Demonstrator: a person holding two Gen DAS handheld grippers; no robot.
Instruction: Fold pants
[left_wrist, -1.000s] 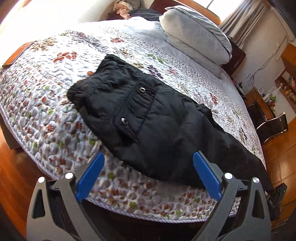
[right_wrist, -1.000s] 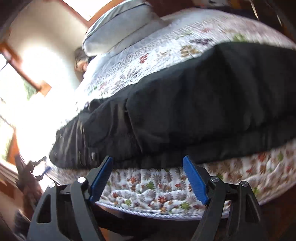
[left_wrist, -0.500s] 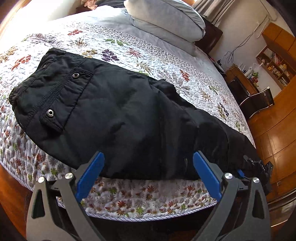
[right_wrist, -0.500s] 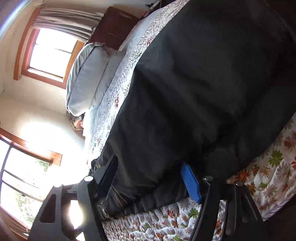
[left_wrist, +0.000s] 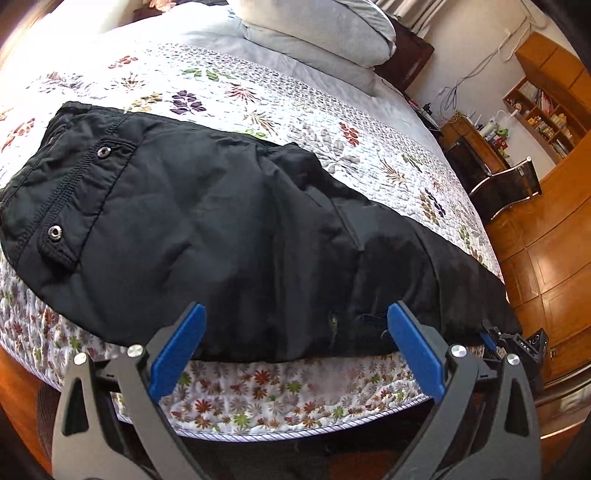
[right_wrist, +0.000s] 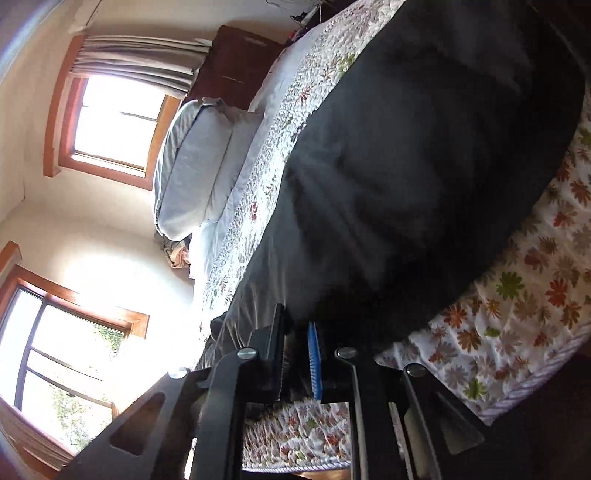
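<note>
Black padded pants (left_wrist: 229, 229) lie lengthwise along the near edge of a bed with a floral quilt (left_wrist: 332, 125), waistband with snaps at the left. My left gripper (left_wrist: 295, 332) is open, its blue pads either side of the pants' near hem, not touching. In the right wrist view the pants (right_wrist: 424, 166) fill the frame. My right gripper (right_wrist: 295, 354) is shut on the pants' edge near the leg end. That gripper also shows at the far right of the left wrist view (left_wrist: 517, 339).
Grey pillows (left_wrist: 317, 26) lie at the head of the bed. A wooden desk and shelves (left_wrist: 517, 122) and a chair (left_wrist: 506, 184) stand to the right on the wood floor. Windows (right_wrist: 114, 125) are behind the bed.
My right gripper has rolled sideways and closed on the pants' edge. My left gripper has moved closer to the pants' near edge, still open.
</note>
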